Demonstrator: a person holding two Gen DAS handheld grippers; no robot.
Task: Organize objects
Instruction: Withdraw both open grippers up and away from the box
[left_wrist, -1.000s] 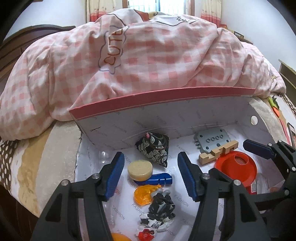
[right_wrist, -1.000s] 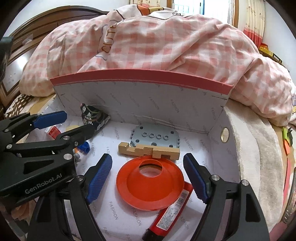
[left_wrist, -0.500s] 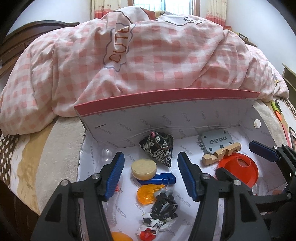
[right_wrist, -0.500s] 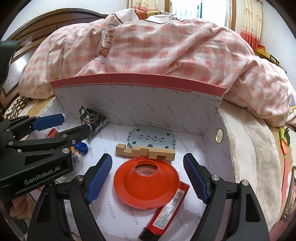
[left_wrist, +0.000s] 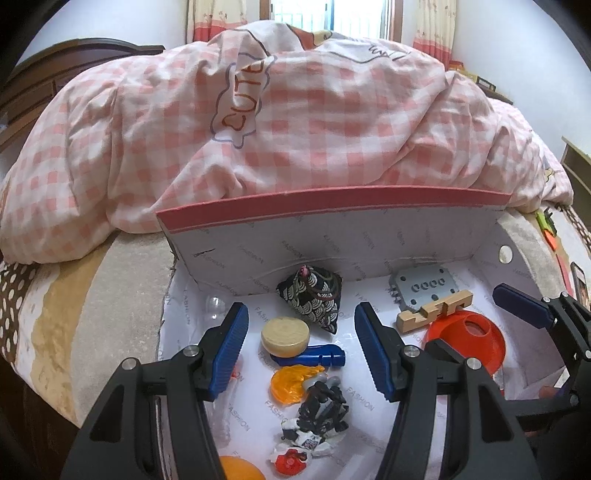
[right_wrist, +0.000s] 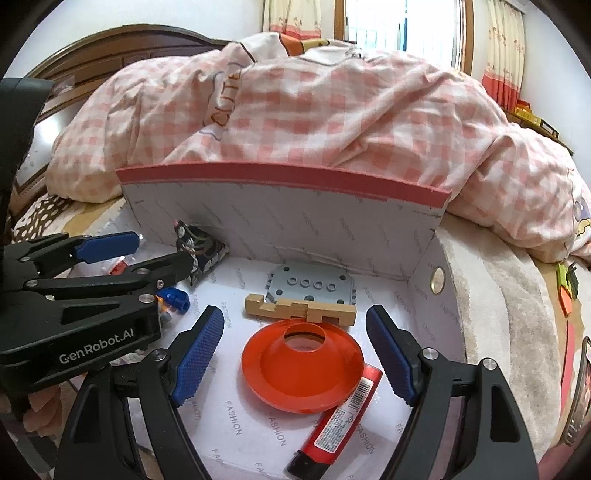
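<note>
Your left gripper (left_wrist: 299, 350) hangs over the box (left_wrist: 332, 201) with jaws spread and empty. Straight ahead between them sits a round wooden disc (left_wrist: 284, 336), resting against a blue tube (left_wrist: 314, 359) whose long axis runs side to side across the jaws. Your right gripper (right_wrist: 295, 354) (also open, holding nothing) frames an orange cone (right_wrist: 303, 369) near the box's right wall, with a wooden block (right_wrist: 299, 312) beyond it. The back wall stands close behind a patterned pouch (left_wrist: 312, 299); clear room lies only above.

Box (right_wrist: 280, 225) open above, tall back wall, cluttered floor
</note>
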